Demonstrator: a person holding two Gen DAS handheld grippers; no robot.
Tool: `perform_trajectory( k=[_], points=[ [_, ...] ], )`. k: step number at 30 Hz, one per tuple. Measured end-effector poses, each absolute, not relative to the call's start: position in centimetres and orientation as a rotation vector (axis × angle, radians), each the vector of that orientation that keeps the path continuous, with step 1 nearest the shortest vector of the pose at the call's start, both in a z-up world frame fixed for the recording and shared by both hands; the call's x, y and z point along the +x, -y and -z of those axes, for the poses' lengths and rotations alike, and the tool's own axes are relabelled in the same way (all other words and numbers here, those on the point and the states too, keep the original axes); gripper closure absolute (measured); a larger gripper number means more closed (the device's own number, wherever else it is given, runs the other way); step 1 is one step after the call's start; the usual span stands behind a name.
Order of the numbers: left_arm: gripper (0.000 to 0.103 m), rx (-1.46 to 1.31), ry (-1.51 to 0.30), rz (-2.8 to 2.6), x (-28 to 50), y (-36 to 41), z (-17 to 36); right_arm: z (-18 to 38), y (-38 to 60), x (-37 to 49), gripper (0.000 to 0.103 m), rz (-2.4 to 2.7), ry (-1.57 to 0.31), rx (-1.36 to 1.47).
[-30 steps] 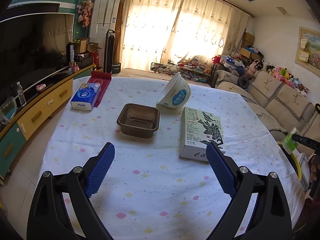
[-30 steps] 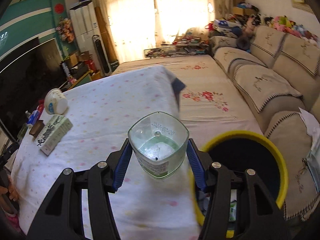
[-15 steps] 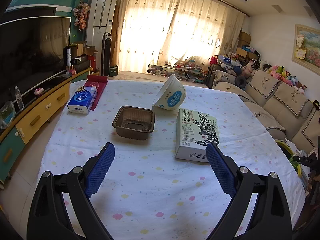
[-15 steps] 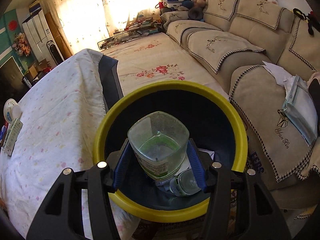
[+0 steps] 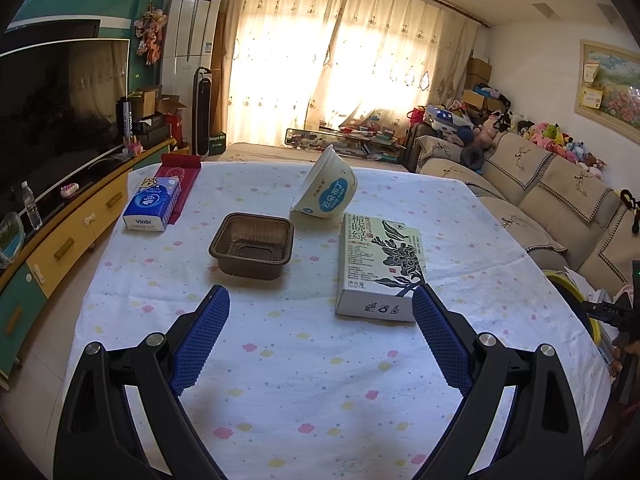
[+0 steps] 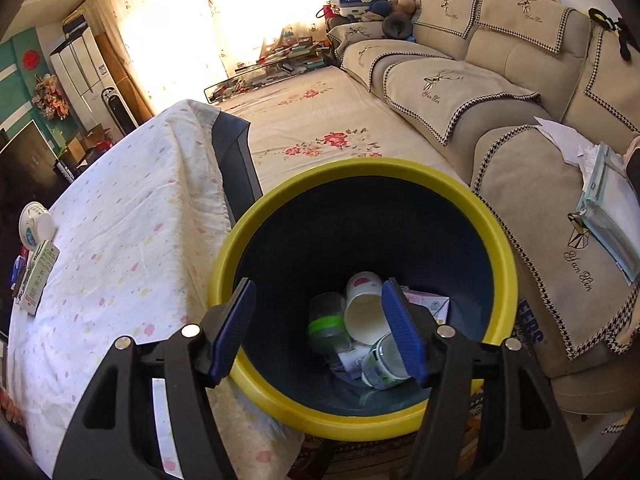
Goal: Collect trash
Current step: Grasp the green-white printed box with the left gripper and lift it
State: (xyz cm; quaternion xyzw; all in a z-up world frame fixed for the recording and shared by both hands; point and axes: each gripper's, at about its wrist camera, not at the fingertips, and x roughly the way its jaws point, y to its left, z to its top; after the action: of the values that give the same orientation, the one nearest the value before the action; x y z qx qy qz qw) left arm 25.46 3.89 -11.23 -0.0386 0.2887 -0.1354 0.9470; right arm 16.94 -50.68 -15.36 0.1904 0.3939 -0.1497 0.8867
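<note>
Right wrist view: right gripper (image 6: 318,330) hung above the yellow-rimmed dark blue round bin (image 6: 260,216), jaws spread, nothing between them. Clear plastic bottle with green band (image 6: 326,322) lay in the bin bottom beside a white paper cup (image 6: 362,308).

Left wrist view: left gripper (image 5: 320,334) hovered level over the white spotted tablecloth (image 5: 304,380), jaws spread and empty. Ahead lay a white-green printed carton (image 5: 378,270), a brown plastic tray (image 5: 252,246), a tipped white-blue paper bowl (image 5: 326,192), and a blue tissue pack marked "Vinda" (image 5: 152,204). Cloth between pads and items lay bare.
</note>
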Motion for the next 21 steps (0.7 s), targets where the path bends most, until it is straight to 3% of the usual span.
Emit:
perform_trajectory(
  k=[21],
  points=[
    [0.011,0.090,-0.849,0.382,35.3,6.4,12.3,15.6,52.0,15.6,0.039,0.279,-0.772,0.474]
  ],
)
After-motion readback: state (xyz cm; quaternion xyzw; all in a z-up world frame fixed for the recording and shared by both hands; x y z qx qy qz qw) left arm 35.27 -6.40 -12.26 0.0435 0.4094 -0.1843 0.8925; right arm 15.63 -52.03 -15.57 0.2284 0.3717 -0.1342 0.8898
